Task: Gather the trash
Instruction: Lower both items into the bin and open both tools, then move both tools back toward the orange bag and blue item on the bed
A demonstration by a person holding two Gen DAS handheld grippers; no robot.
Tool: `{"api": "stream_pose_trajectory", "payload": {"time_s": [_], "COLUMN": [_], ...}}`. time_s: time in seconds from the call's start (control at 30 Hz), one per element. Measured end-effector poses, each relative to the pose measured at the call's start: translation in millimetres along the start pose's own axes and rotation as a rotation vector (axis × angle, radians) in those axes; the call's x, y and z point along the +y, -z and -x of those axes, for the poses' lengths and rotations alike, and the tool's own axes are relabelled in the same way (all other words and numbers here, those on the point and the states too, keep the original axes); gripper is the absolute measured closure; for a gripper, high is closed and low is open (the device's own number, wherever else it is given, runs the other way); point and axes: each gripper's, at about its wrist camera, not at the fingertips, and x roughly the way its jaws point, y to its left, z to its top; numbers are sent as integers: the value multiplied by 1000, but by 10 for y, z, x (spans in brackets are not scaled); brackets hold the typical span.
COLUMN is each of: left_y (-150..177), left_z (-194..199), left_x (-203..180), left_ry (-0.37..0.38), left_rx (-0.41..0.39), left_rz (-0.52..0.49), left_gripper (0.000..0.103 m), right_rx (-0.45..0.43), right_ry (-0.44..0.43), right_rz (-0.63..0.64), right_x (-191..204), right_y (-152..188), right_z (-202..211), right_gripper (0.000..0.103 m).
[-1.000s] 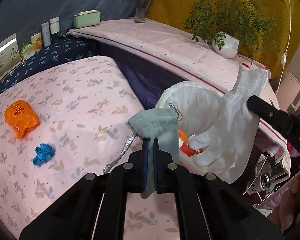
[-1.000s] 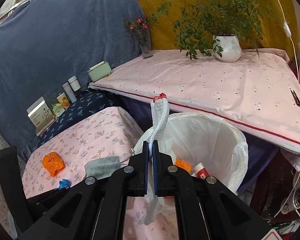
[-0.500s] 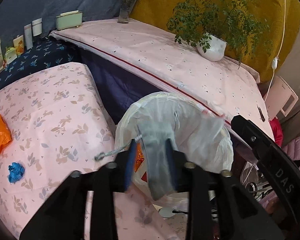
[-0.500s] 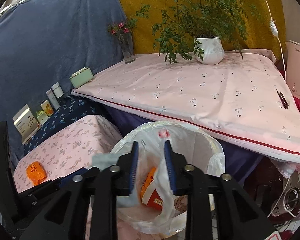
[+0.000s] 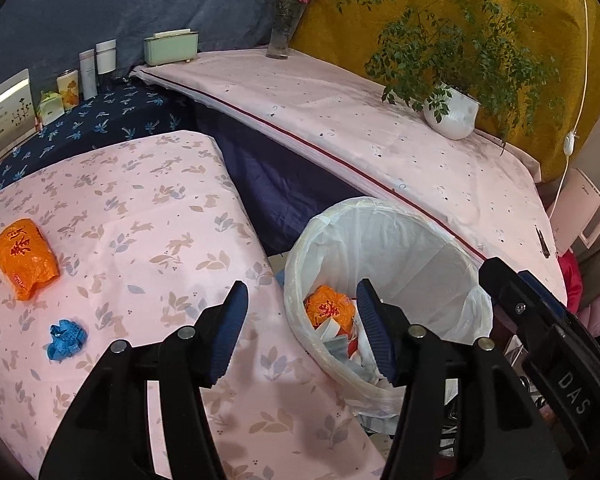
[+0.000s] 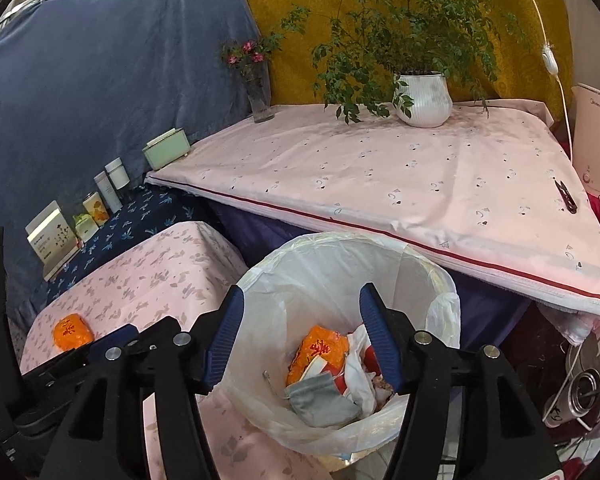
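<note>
A bin with a white liner [image 5: 384,216] [image 6: 340,244] stands between the two pink-clothed tables. Inside it lie a grey drawstring pouch [image 6: 320,394], a white cloth [image 6: 358,364] and an orange bag [image 6: 320,350] [image 5: 328,308]. My left gripper [image 5: 302,292] hangs over the bin's left rim, jaws opening, nothing between them. My right gripper [image 6: 301,294] hovers above the bin's mouth, jaws also opening and empty. On the near floral cloth [image 5: 160,240] lie another orange bag [image 5: 24,256] [image 6: 72,330] and a crumpled blue scrap [image 5: 66,338].
A potted plant [image 6: 422,98], a flower vase [image 6: 260,96] and a black clip [image 6: 566,196] sit on the higher table. A green box [image 5: 171,46], bottles [image 5: 106,56] and cartons [image 5: 8,112] line the dark blue cloth at the back left. A pink appliance [image 6: 594,140] stands at the right.
Both grippers went from shut to open. The grey pouch left the left jaws and the white cloth left the right jaws; both now lie in the bin.
</note>
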Motion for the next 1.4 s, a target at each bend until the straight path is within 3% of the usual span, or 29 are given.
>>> {"api": "stream_pose_trajectory", "payload": {"time_s": [0.33, 0.8, 1.27, 1.4], "left_y": [54, 264, 390, 408], "left_z": [211, 495, 646, 657], "left_x": [417, 1378, 2102, 2298], "left_ry": [-94, -241, -356, -380], "left_rx": [-30, -32, -25, -22], "left_rz": [51, 195, 259, 279], "left_gripper": [49, 48, 48, 41], "right_rx": [37, 104, 160, 181], "right_ry": [-48, -121, -164, -172], "right_rz": [58, 171, 293, 321], "right_x": [380, 1083, 1828, 2007], "right_y": [154, 482, 819, 894], "right_z": [2, -31, -190, -268], "right_gripper": [40, 34, 26, 26]}}
